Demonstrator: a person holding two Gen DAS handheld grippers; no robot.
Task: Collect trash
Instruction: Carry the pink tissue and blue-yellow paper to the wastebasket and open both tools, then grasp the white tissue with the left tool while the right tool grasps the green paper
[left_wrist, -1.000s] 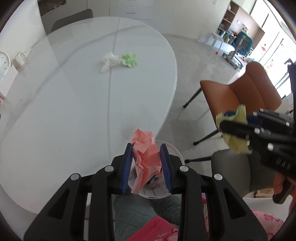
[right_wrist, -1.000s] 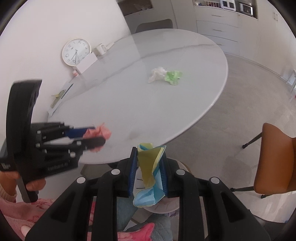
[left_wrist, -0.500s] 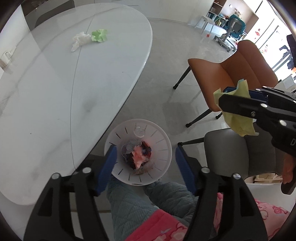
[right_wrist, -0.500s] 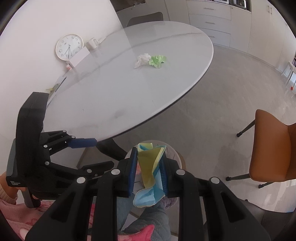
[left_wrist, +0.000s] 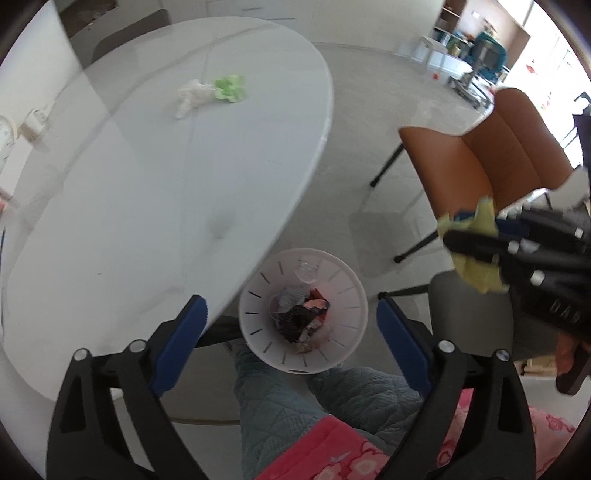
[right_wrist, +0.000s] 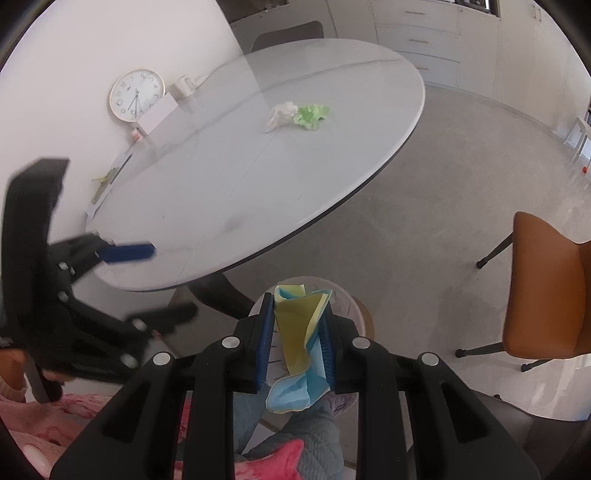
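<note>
A white slotted trash bin (left_wrist: 347, 325) stands on the floor by the table's edge, with mixed scraps and a pink paper wad (left_wrist: 317, 303) inside. My left gripper (left_wrist: 291, 321) hangs above the bin, its jaws opening wide with nothing between them. My right gripper (right_wrist: 297, 314) is shut on a yellow and blue paper (right_wrist: 299, 332), above the bin's rim (right_wrist: 351, 301). In the left wrist view that paper (left_wrist: 476, 236) shows at the right. A white crumpled tissue (left_wrist: 190, 94) and a green crumpled paper (left_wrist: 231, 88) lie together on the white oval table (left_wrist: 129, 206).
An orange chair (left_wrist: 480, 158) stands on the floor right of the table, a grey chair (left_wrist: 476, 314) nearer. The person's quilted legs (left_wrist: 280, 402) are below the bin. A clock (right_wrist: 136, 94), a mug and a white box stand at the table's far left edge by the wall.
My left gripper opened and the pink paper wad dropped out of it into the bin. The left gripper shifted from over the table edge to above the bin. The right gripper keeps its paper.
</note>
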